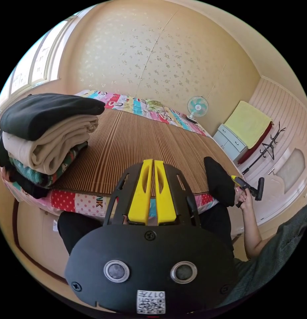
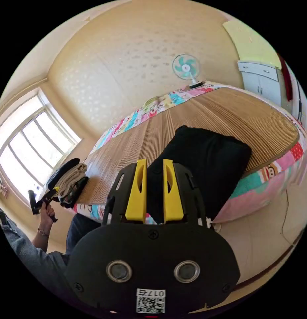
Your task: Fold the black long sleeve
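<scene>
With my left gripper [image 1: 152, 192] closed on nothing and my right gripper [image 2: 154, 190] slightly parted and empty, the folded black long sleeve [image 2: 201, 162] overhanging the bed [image 2: 226, 113] edge could slide off.

One bed with a striped brown bamboo mat [image 1: 143, 143] carries one folded black long sleeve garment [image 2: 199, 159] near its edge and one stack of folded clothes [image 1: 43, 139] at a corner, in which about four layers can be told apart: black on top, cream, teal patterned and dark at the bottom. There are two black grippers with yellow jaws, the left [image 1: 152, 166] and the right [image 2: 154, 166]. The room also has one small teal table fan [image 1: 197, 108], one pale cabinet with drawers [image 1: 229, 139], one yellow cloth [image 1: 248, 123], one black coat stand [image 1: 268, 148] and one window [image 2: 30, 139].
</scene>
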The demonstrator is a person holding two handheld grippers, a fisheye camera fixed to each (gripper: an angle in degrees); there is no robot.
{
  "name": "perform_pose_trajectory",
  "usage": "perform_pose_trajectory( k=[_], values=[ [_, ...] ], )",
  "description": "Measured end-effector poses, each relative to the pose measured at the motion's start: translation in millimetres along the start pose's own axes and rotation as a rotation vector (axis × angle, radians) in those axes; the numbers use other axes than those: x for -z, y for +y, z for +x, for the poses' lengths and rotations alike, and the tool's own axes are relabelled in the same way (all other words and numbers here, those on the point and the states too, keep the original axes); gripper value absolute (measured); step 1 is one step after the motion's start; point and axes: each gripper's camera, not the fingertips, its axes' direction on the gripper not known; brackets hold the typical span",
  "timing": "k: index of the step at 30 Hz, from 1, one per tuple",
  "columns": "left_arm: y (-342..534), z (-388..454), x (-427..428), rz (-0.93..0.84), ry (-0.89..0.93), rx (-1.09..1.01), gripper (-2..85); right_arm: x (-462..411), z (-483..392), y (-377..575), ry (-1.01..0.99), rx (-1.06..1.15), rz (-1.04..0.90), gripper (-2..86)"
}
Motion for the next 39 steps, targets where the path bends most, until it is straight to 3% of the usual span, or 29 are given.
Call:
perform_pose_trajectory(
  k=[3,5,7,10,13,16,22,29,35,39],
  values=[
    [12,-18,1,-0.011,0.016,0.004,-0.9,3,39,2,0.217,-0.095,-0.027,9.6],
    [18,-29,-3,-0.022,0.067,0.018,-0.7,-48,71,2,0.141,-0.089,-0.285,9.7],
    [21,-41,-10,-0.037,0.173,0.037,-0.1,-35,72,1,0.035,-0.144,-0.202,7.2],
    [20,-45,-14,-0.039,0.291,0.027,3.1,15,-7,-17,-0.026,0.034,-0.061,4.6],
    [20,-42,-16,-0.041,0.385,0.021,5.4,45,-103,-20,-0.322,0.232,0.024,3.8],
    [18,-37,-33,-0.1,0.534,0.01,7.6,23,-188,-1,-0.488,0.344,-0.07,3.5],
    [13,-51,-107,-0.327,0.817,0.096,18.8,-39,-287,90,-0.539,0.475,-0.32,3.3],
    [37,-107,-155,-0.448,0.751,0.111,21.5,-78,-318,162,-0.471,0.51,-0.534,3.2],
    [60,-175,-173,-0.506,0.685,0.182,20.8,-82,-322,172,-0.499,0.542,-0.555,3.2],
    [92,-242,-161,-0.429,0.654,0.332,20.3,-88,-319,176,-0.522,0.551,-0.593,3.0]
  ],
)
